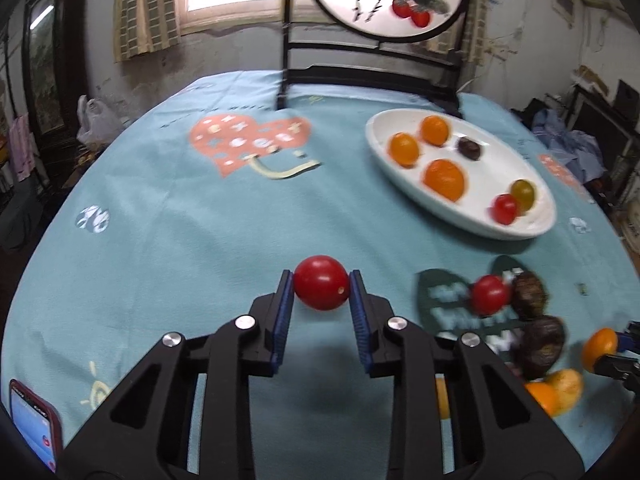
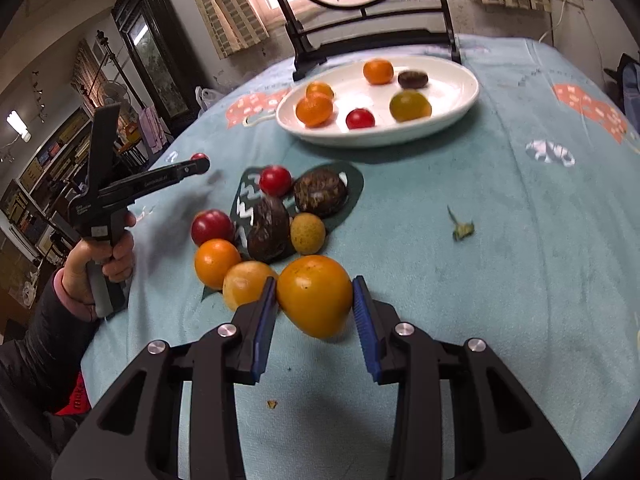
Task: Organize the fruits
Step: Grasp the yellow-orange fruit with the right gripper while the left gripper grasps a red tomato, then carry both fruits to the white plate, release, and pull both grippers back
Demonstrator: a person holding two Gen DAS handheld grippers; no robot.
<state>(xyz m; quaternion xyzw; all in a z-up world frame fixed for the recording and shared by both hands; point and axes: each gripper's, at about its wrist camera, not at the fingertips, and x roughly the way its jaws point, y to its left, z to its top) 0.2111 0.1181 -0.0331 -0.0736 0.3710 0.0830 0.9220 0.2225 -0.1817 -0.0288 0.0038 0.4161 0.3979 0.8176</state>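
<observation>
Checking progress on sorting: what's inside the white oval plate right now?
The white oval plate holds three orange fruits, a red tomato, a yellow-green tomato and a dark brown fruit. Nothing appears hidden.

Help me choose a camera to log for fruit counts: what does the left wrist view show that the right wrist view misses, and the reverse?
Only the left wrist view shows the left gripper closed on a red tomato, and a phone at the table's edge.

Only the right wrist view shows the right gripper closed on a large orange fruit, a green scrap on the cloth, and the whole loose fruit pile.

Both show the white plate holding six fruits, and the teal tablecloth.
</observation>
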